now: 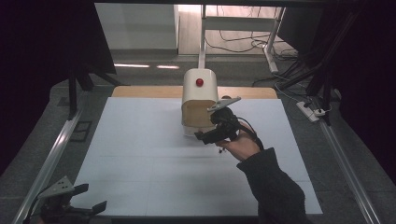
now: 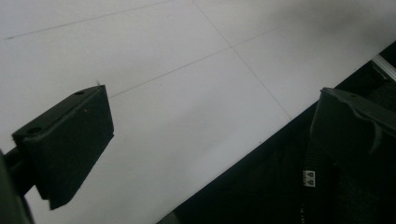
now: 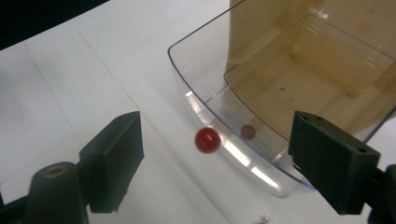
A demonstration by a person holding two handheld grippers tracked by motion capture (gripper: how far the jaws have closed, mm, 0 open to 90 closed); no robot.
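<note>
fig: my right gripper [image 3: 210, 163] w/ jaws released, nothing between them. the clear door [image 3: 224, 140] of the bread box [image 1: 200, 100] is swung down just ahead of the jaws, its red knob [image 3: 207, 140] between the jaw tips and slightly beyond. i'd back off level so neither jaw clips the door edge. left gripper [image 2: 205, 149] jaws spread, empty, over tabletop [image 2: 187, 60] edge. count: 1 box, 1 door, 1 knob on the door (its reflection shows beside it), 1 red dot on the box top.
</note>
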